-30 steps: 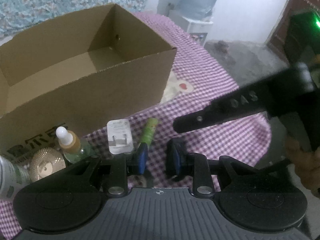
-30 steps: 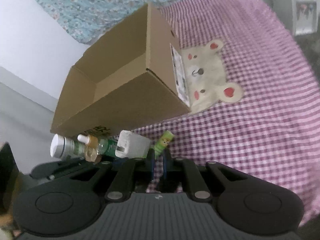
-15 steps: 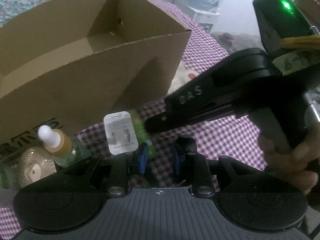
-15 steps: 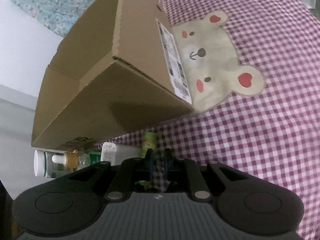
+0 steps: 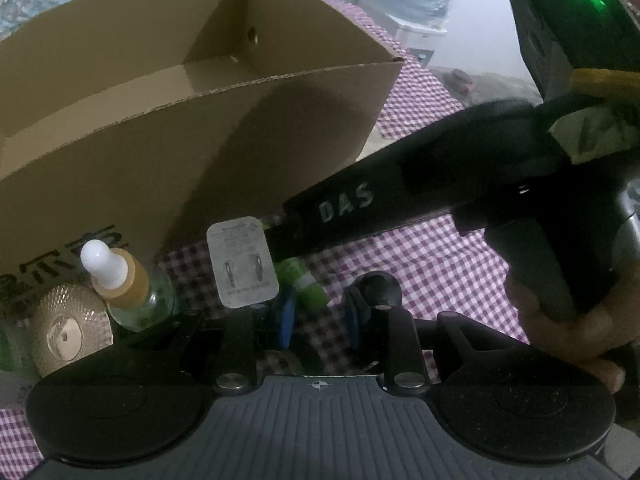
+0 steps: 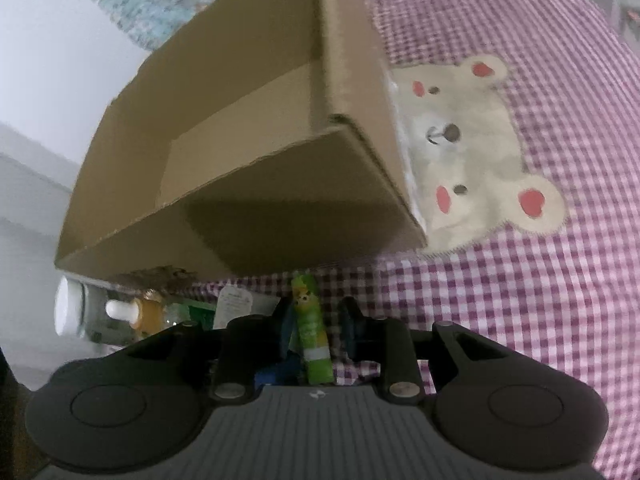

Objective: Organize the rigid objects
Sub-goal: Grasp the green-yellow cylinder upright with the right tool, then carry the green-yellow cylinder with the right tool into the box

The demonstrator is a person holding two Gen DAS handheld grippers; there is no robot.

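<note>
Green tube (image 6: 311, 332) lies on the checked cloth (image 6: 520, 300), lengthwise between the two fingers of the right gripper (image 6: 316, 330). That gripper's jaws have just been opening; they stand apart, with a gap visible on the right side of the tube and the left pad close against it or nearly so. No clamp is evident. Ahead of the right gripper, just beyond the tube's far end, stands the open cardboard box (image 6: 248, 152), its interior bare as far as can be seen.

To the left of the right gripper lie a white plug adapter (image 6: 234, 308), a dropper bottle (image 6: 136, 312) and a white-capped bottle (image 6: 74, 312), grouped against the box's near wall.

Left gripper (image 5: 318, 316) hangs just short of the same tube (image 5: 306, 292), jaws a narrow way apart with nothing between them. The adapter (image 5: 242, 262) sits ahead-left of it, the dropper bottle (image 5: 124, 280) and a gold cap (image 5: 68, 328) farther left. A hand (image 5: 568, 320) holds the right gripper's handle at right.
</note>
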